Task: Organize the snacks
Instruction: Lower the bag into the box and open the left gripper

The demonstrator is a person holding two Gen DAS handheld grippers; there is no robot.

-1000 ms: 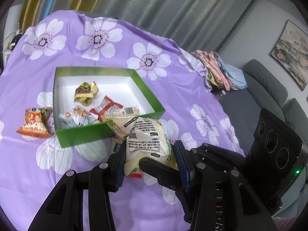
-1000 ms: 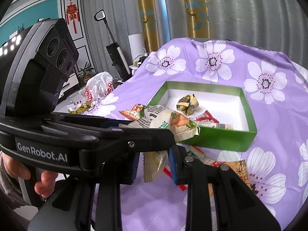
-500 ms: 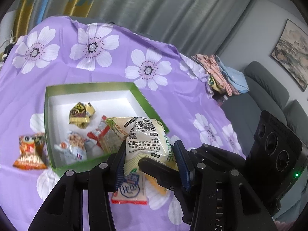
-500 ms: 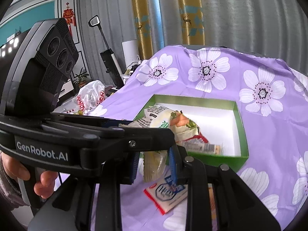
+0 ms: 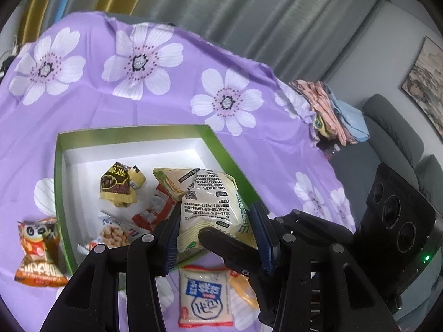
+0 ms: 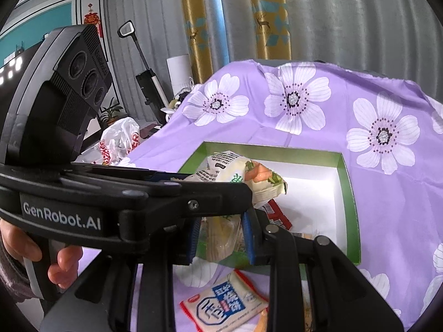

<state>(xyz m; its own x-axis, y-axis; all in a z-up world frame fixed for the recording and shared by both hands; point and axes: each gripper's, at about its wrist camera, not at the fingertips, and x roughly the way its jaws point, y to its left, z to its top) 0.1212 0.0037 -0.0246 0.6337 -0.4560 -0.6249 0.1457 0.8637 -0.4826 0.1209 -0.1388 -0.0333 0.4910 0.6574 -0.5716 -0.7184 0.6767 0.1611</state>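
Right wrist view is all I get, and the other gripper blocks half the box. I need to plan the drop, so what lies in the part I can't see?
Observer: A gold-brown wrapped snack lies on the floor of the box, near the left wall as the left wrist view shows it.
Operator: Before the pale packet goes in, is anything left outside the box on that side?
Observer: Yes. An orange packet lies on the cloth, just outside that left wall.
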